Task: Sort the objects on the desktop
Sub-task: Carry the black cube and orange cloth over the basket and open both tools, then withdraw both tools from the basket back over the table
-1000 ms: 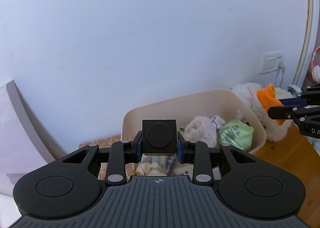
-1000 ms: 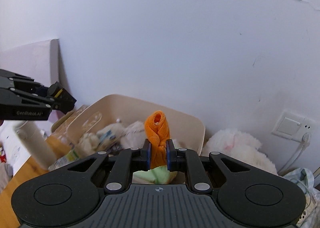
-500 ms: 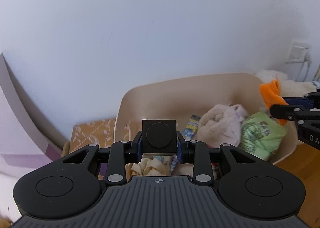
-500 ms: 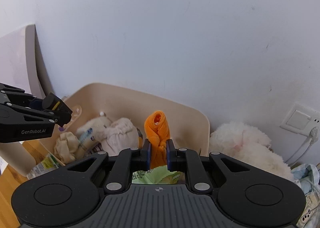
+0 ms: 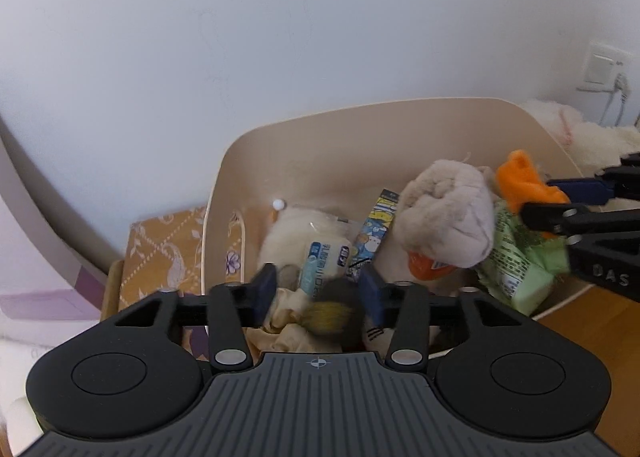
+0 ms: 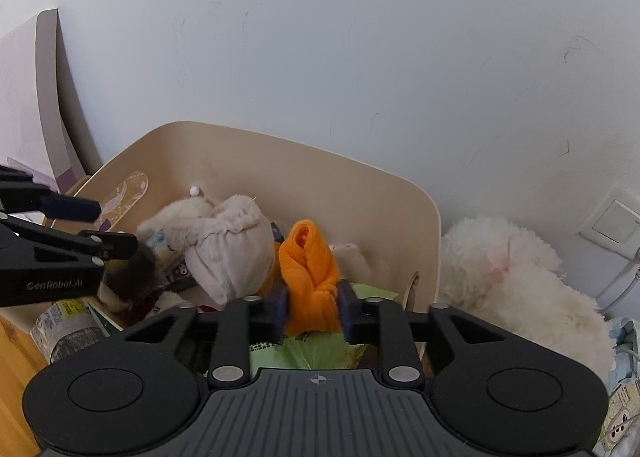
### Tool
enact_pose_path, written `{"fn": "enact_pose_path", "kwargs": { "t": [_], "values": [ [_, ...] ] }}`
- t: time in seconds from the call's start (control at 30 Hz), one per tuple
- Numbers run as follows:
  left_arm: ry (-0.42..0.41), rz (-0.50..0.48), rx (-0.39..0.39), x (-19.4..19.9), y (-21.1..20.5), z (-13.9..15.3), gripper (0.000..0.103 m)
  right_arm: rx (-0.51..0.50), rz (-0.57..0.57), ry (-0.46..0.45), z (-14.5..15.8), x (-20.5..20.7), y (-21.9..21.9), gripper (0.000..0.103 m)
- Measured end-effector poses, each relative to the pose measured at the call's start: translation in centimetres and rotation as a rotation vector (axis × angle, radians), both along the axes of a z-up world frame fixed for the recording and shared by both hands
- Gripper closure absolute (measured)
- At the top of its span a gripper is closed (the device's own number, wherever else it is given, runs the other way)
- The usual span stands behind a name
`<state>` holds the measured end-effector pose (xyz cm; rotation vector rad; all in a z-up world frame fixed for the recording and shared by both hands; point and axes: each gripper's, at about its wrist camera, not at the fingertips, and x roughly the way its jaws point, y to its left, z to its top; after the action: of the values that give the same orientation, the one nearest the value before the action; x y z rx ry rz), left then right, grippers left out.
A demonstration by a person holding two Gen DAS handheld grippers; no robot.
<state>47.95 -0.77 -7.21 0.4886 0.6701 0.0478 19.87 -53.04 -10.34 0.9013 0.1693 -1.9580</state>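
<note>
Hovering over the beige bin (image 6: pixel 360 193), my right gripper (image 6: pixel 311 307) has just been opening its jaws, the crumpled orange cloth (image 6: pixel 310 269) between them with pads apparently still touching it. My left gripper (image 5: pixel 318 293) has likewise just been opening, jaws clear of a blurred black-and-yellow block (image 5: pixel 334 311) falling among plush toys and packets.
</note>
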Motion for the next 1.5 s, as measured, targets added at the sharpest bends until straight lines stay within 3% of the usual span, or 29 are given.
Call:
{"fn": "enact_pose_path", "kwargs": {
  "t": [0.07,0.3,0.37,0.53,0.63,0.8,1.0,1.23,1.5],
  "values": [
    [-0.021,-0.024,0.021,-0.4,-0.6,0.0,0.039,0.002,-0.007,0.015,0.0,0.2,0.3,0.057],
    [-0.017,-0.024,0.007,-1.0,-0.4,0.7,0.035,-0.034,-0.016,0.000,0.5,0.6,1.4,0.022],
    [-0.028,-0.020,-0.003,-1.4,0.2,1.0,0.035,-0.055,-0.026,-0.004,0.8,0.8,2.0,0.022],
    [-0.045,-0.031,-0.008,-3.7,1.1,1.9,0.034,-0.084,-0.042,0.044,2.0,2.2,4.3,0.004],
    [-0.042,-0.043,-0.018,-5.2,2.1,2.2,0.034,-0.106,-0.039,0.063,2.4,3.4,5.6,0.000],
    [-0.040,-0.070,-0.066,-7.8,3.8,2.0,0.033,-0.129,-0.036,0.043,2.1,4.7,7.1,0.000],
    [0.011,-0.071,-0.046,-10.3,4.7,0.6,0.033,-0.092,-0.025,0.003,0.1,7.3,7.8,0.000],
    [0.065,-0.029,-0.042,-10.9,5.6,-1.5,0.032,-0.028,-0.020,-0.054,-3.0,9.4,7.1,0.000],
    [0.138,0.032,-0.080,-10.0,6.3,-3.4,0.031,-0.002,-0.047,-0.092,-4.4,9.4,6.3,0.000]
  ]
}}
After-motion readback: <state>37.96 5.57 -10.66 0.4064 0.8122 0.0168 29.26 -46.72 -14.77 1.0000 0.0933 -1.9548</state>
